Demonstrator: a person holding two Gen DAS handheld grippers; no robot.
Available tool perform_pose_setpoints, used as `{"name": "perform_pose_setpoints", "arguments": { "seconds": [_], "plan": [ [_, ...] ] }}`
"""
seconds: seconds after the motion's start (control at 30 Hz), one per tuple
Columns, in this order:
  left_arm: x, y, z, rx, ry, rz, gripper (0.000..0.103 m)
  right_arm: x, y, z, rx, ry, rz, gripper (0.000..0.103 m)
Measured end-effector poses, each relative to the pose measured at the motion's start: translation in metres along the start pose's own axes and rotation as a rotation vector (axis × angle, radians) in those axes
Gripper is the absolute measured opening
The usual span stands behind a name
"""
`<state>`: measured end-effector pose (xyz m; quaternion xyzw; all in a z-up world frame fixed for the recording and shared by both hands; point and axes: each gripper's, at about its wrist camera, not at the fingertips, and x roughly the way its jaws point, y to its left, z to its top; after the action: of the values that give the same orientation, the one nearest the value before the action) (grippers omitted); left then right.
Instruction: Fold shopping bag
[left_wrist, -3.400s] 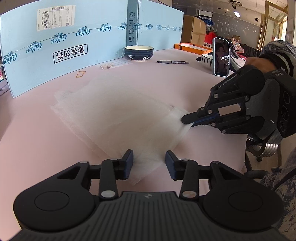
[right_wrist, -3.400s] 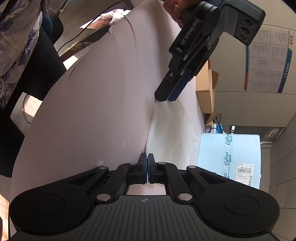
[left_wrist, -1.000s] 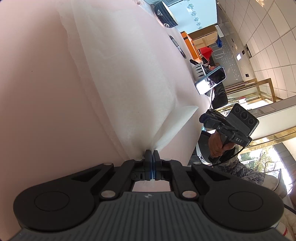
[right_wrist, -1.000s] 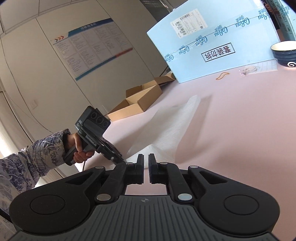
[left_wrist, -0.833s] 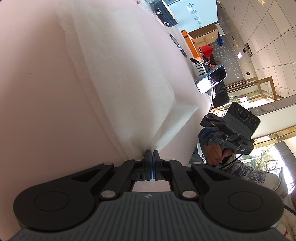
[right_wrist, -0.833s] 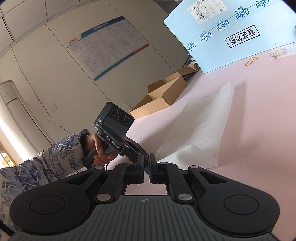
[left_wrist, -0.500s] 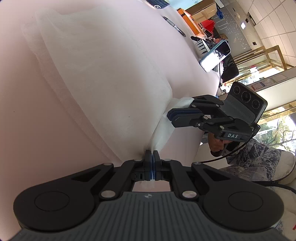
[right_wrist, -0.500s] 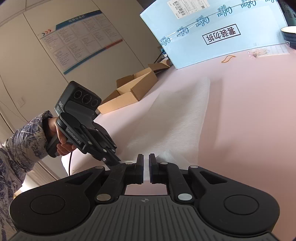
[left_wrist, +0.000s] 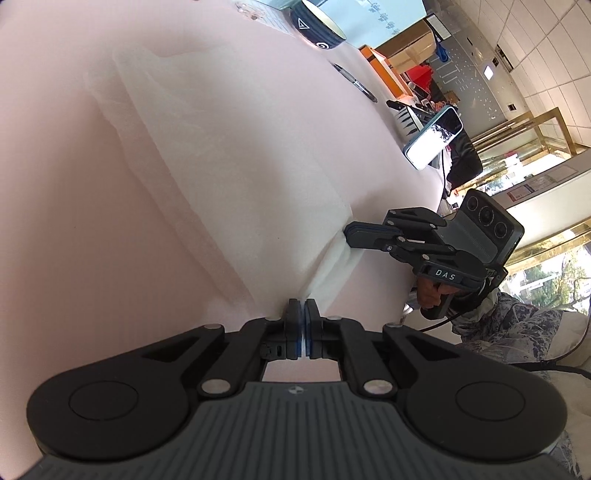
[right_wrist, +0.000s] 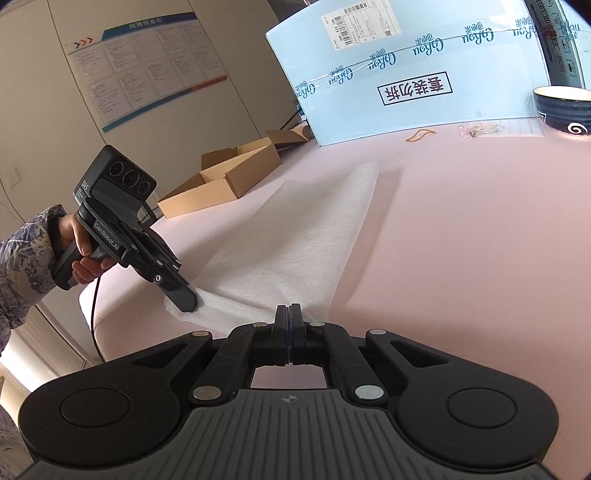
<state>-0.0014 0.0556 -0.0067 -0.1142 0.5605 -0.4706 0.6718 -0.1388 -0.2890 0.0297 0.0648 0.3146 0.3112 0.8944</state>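
Note:
A thin white shopping bag (left_wrist: 221, 147) lies folded into a long strip (right_wrist: 303, 236) on the pink table (right_wrist: 461, 258). My left gripper (left_wrist: 303, 314) is shut on one near corner, and the fabric runs up from between its pads. In the right wrist view that left gripper (right_wrist: 188, 302) pinches the raised corner at the left. My right gripper (right_wrist: 289, 314) is closing tight on the other near corner, with the bag's edge between its jaws. From the left wrist view, the right gripper (left_wrist: 349, 234) bites the bunched edge of the bag.
A light blue cardboard box (right_wrist: 424, 74) stands at the table's far side beside a dark bowl (right_wrist: 563, 110). A rubber band (right_wrist: 419, 136), a pen (left_wrist: 356, 86) and a propped phone (left_wrist: 434, 138) lie further off. Open brown cartons (right_wrist: 229, 181) sit beyond the table's left edge.
My right gripper came down to the bag's free near corner and its jaws went from slightly apart to together. My left gripper rose a little with its corner held.

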Motion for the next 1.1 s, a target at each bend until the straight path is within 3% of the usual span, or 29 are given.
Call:
{"name": "perform_pose_setpoints", "arguments": {
  "seconds": [0.27,0.37,0.47,0.57,0.73,0.77,0.87,0.97,1.1],
  "plan": [
    [-0.036,0.006,-0.040,-0.116,-0.156,0.089,0.004,0.002,-0.001,0.001,-0.012,-0.009,0.005,0.000],
    [-0.058,-0.012,-0.060,-0.136,-0.307,0.195,0.021,0.003,0.001,0.000,-0.034,-0.013,-0.001,0.000],
    [-0.072,-0.042,-0.076,-0.103,-0.479,0.203,0.021,0.003,0.001,0.000,-0.033,-0.015,-0.001,0.000],
    [-0.062,-0.084,-0.081,0.028,-0.598,0.167,0.020,0.003,0.000,0.000,-0.028,-0.017,0.003,0.000],
    [0.004,-0.116,-0.070,0.190,-0.604,0.160,0.006,0.002,0.000,-0.001,-0.027,-0.026,0.005,0.000],
    [0.015,-0.116,-0.067,0.188,-0.586,0.152,0.001,0.002,0.000,-0.001,-0.028,-0.027,0.005,0.000],
    [0.035,-0.103,-0.059,0.163,-0.549,0.170,0.000,0.002,0.001,-0.001,-0.036,-0.028,0.002,0.000],
    [0.040,-0.089,-0.058,0.129,-0.527,0.257,0.000,0.002,0.000,-0.001,-0.033,-0.032,0.006,0.000],
    [0.035,-0.072,-0.069,0.090,-0.517,0.270,0.001,0.002,-0.006,-0.002,-0.003,-0.036,0.027,0.000]
  ]
}}
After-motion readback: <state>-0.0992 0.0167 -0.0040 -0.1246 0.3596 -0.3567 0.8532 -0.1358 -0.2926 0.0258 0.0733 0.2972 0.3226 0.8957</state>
